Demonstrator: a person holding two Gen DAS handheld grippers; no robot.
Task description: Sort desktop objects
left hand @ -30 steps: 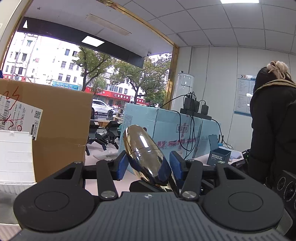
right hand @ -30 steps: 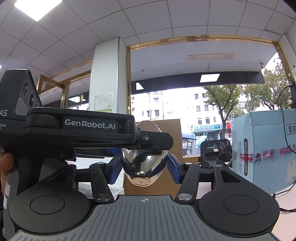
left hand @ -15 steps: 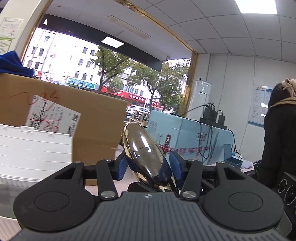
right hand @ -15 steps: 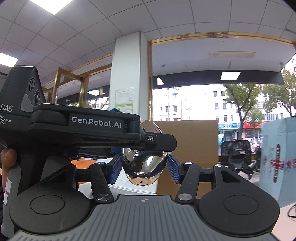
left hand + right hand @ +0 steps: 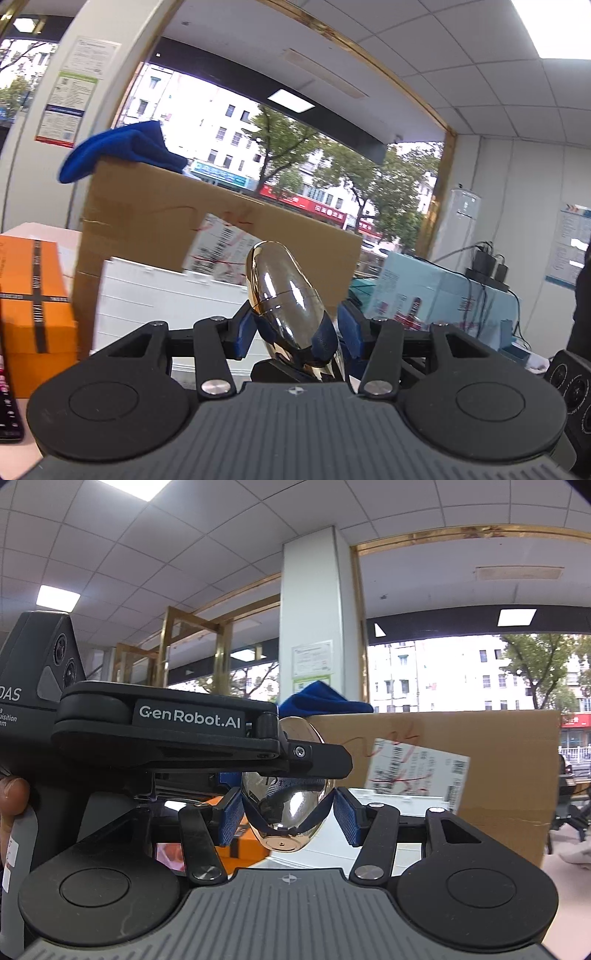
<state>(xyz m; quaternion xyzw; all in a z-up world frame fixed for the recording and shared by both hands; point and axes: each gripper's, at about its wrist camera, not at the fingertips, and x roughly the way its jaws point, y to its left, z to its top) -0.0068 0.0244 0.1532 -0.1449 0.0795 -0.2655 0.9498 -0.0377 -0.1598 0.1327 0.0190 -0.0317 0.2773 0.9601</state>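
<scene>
Left wrist view showed a shiny gold-and-chrome egg-shaped object (image 5: 284, 295) standing between the blue pads of the left gripper (image 5: 295, 328), its rounded nose tilted up and away from the camera. The jaws appeared clamped on its lower sides. In the right wrist view the same egg-shaped object (image 5: 288, 812) sat between the pads of the right gripper (image 5: 288, 816), narrow end toward the lens; the pads stood close against its sides, though whether they truly pressed on it I cannot tell. The left gripper's black body (image 5: 184, 731) crossed above it from the left.

As for progress, the object was held in the air, well off the tabletop, so I judge the sort to be mid-carry: picked up but not yet set down in any place. A white bin (image 5: 155, 291) lay ahead, in front of a cardboard box (image 5: 147, 206) with a blue cloth (image 5: 125, 151) on top and an orange box (image 5: 33, 302) to the left; which of these is the goal is not shown.

Both tools were held roughly level and pointed slightly upward, meeting at the object. A thumb (image 5: 13, 794) showed at the left edge.
</scene>
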